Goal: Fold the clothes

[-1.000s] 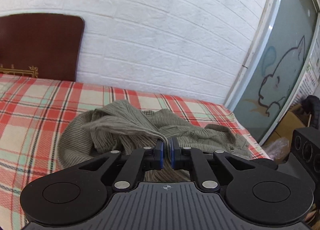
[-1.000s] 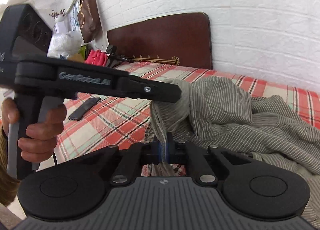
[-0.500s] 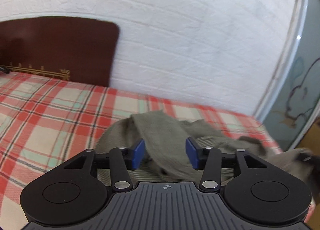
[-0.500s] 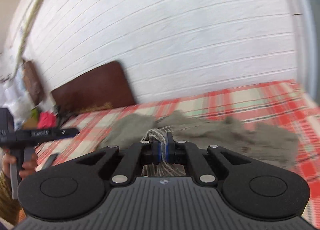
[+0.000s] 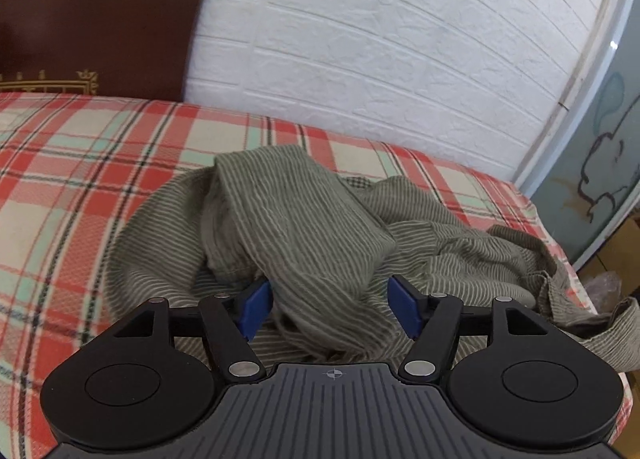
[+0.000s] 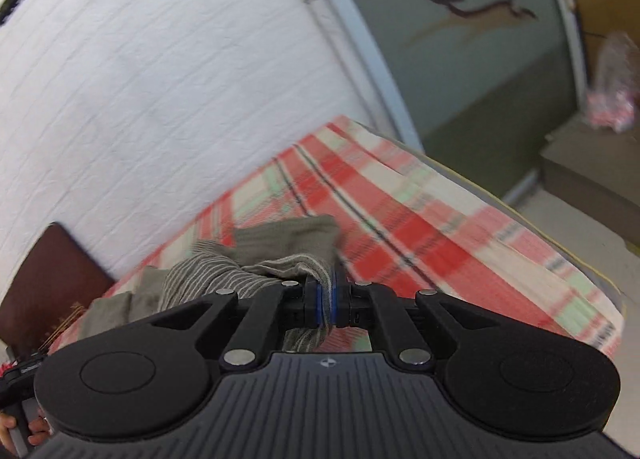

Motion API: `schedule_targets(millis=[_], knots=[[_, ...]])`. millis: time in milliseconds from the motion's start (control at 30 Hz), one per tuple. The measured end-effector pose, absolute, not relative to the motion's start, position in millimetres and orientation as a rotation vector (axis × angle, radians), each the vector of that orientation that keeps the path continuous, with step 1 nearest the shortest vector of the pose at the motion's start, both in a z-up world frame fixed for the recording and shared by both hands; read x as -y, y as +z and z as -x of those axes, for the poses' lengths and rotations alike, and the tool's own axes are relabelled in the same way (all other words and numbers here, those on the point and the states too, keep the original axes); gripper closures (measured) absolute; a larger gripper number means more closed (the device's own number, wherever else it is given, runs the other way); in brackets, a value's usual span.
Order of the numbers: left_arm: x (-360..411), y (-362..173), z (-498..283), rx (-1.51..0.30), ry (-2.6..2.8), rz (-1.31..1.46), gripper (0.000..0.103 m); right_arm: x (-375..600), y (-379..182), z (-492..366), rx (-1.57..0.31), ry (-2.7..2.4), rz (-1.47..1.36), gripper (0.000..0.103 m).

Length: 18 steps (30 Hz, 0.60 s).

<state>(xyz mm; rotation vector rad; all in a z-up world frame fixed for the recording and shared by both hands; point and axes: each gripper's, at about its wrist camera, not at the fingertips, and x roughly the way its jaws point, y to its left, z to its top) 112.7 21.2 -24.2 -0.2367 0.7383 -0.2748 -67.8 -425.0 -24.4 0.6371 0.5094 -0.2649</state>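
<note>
Hardly begun, to judge from the heap. Striped grey-green garment [image 5: 304, 219] lying crumpled on the bed [image 5: 80, 179], bunched in thick folds, no clean edge or flat panel to see anywhere. No fold made yet; spreading and smoothing still to do first, then the folds themselves.

Left gripper [image 5: 330, 309] low over the near part of the heap, fingers [image 5: 254, 309] wide apart after just opening, a hump of cloth rising between them but not pressed by either pad. Nothing held on this side, as it looks.

Right gripper [image 6: 326, 305] with fingers together, clamped on a strip of the same striped cloth [image 6: 256, 271], the rest trailing off to the left in that view. Probably pulling one end out toward the bed's corner to stretch the garment; picture blurred there, so not sure which part of the garment it is.

Around: dark brown headboard [image 5: 96, 27] against the white brick wall [image 5: 380, 39], a frosted door with a drawn animal [image 5: 604, 179] beside the bed's end. Loose end of cloth hanging over the bed's edge [image 5: 608, 335], likely to slide down if not gathered in. Other clothes to fold: none visible.
</note>
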Motion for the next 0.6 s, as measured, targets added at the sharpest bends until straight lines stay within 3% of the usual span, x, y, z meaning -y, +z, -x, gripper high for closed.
schedule_targets(millis=[33,67,100,600], knots=[[-17,-26,-116,-0.749,-0.28,0.228,0.044,428,-30,69,-0.532,-0.29,-0.635,0.098],[-17,-29,-121,-0.77,-0.284,0.233,0.082,429,-35,69,-0.553,-0.298,-0.636,0.098],[-16,-32,-125,-0.79,-0.289,0.239,0.097,430,-40,68,-0.573,-0.305,-0.638,0.098],[-85,97,-132,-0.431,-0.038,0.244,0.099,407,-17,50,-0.497,-0.151,-0.616,0.097]])
